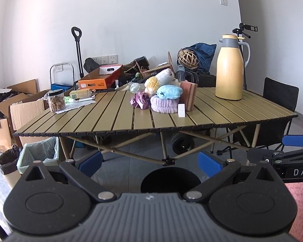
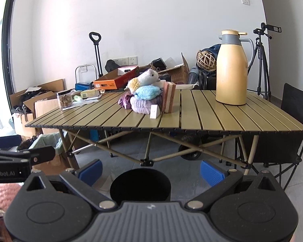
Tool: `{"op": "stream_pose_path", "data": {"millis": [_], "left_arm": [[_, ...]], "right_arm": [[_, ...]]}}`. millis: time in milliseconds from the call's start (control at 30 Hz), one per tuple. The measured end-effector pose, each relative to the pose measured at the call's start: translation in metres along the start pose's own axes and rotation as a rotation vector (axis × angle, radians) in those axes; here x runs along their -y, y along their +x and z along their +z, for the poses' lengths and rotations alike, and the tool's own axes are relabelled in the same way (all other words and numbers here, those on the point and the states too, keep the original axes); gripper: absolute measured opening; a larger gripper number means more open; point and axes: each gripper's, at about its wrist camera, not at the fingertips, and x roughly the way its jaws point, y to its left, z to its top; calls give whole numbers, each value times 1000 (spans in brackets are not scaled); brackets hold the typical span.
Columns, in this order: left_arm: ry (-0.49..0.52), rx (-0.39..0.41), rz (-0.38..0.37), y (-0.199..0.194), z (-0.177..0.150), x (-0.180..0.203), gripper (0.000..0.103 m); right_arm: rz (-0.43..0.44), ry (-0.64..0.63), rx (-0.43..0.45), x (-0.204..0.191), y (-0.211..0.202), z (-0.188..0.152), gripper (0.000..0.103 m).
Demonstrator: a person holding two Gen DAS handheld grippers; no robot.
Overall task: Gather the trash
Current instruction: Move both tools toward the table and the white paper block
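With both the left gripper [image 1: 150, 164] and right gripper [image 2: 150, 170] spread wide and empty short of the folding table [image 1: 119, 119], you are approaching; next reach the paper litter [image 1: 78, 103] beside its snack jar [image 1: 56, 100].

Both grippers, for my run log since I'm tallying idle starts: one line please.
left gripper: open, empty | right gripper: open, empty | black bin: below both | table: ahead, untouched

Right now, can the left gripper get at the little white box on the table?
Probably not yet. The left gripper is open and empty but held back from the table, below its near edge. The white box stands unobstructed near the front, so moving forward and up should reach it.
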Motion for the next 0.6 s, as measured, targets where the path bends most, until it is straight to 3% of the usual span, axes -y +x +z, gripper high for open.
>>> {"op": "stream_pose_path", "data": {"millis": [600], "left_arm": [[-44,6,53,100,46,-27,103]], "right_arm": [[-11,5,67,14,109,64,103]]}}
